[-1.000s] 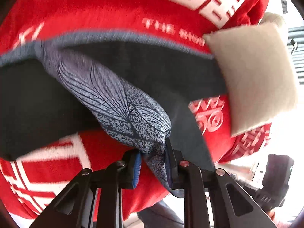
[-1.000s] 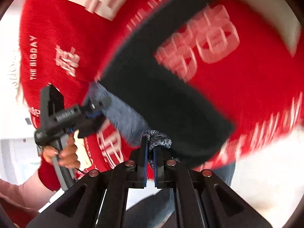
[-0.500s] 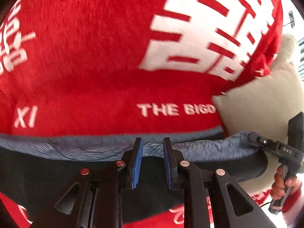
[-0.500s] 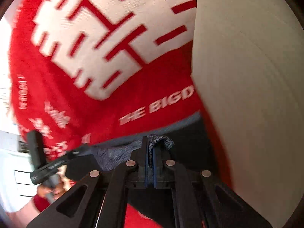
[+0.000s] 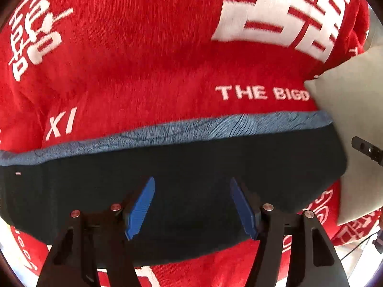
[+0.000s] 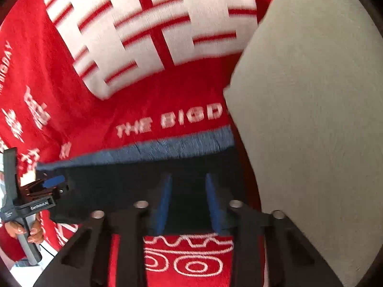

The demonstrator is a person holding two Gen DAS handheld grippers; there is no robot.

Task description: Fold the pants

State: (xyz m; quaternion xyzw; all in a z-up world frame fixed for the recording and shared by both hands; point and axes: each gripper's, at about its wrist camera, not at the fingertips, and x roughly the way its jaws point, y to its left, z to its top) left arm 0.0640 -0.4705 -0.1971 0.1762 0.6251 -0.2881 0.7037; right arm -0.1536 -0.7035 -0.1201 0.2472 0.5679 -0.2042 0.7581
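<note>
Both tongs released: left gripper [image 5: 192, 205] and right gripper [image 6: 189, 201] hover spread above folded dark navy pants [image 5: 191, 167] lying on red printed blanket [image 5: 155, 59].

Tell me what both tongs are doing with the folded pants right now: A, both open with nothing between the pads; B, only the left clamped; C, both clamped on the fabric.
A: the left tongs and right tongs both stand spread, and the pants lie flat on the red blanket.

Motion-blurred white lettering [image 6: 153, 31] (illegible) on the blanket [image 6: 71, 110]; pillow [image 6: 311, 119] cut off right.
</note>
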